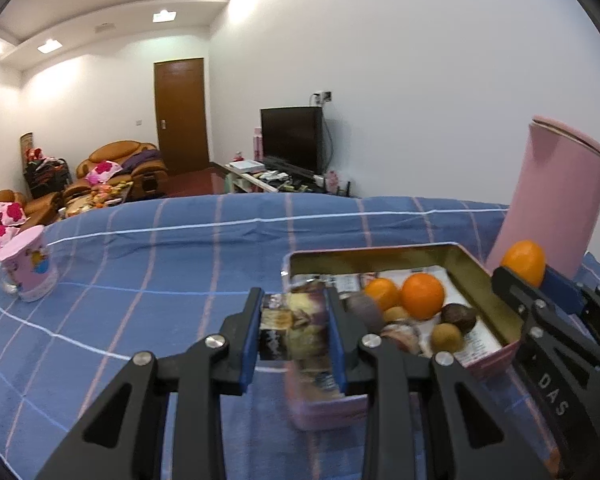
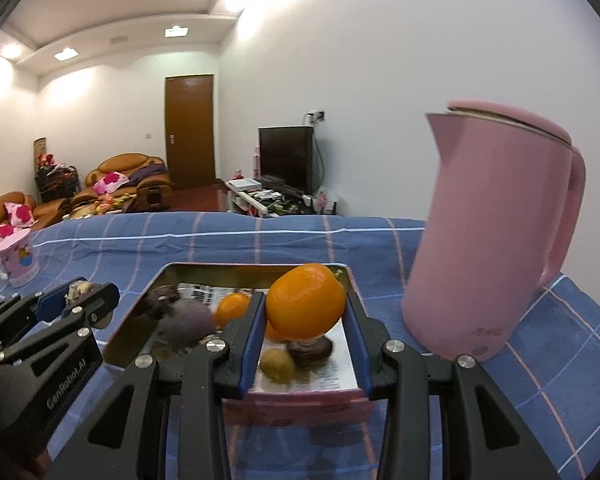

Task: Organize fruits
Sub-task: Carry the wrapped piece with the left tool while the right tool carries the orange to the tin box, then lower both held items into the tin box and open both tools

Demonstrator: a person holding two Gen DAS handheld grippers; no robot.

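The right gripper [image 2: 306, 312] has its jaws clamped on an orange [image 2: 306, 300], pinched on both sides and held above the near end of the pink tin box [image 2: 132, 320]. In the box lie another orange [image 2: 232, 308], dark passion fruits [image 2: 190, 320] and a small yellowish-brown fruit [image 2: 277, 365] on printed paper. The left gripper [image 1: 294, 322] hangs over the box's near left corner, its jaws partway closed on a blurred, mottled purple-and-yellow item [image 1: 296, 320] I cannot identify. The box rests on a blue plaid cloth [image 1: 160, 264] over the tabletop. A pink kettle [image 2: 488, 232] stands just right of the box, a pink cup [image 1: 30, 268] well apart at far left.
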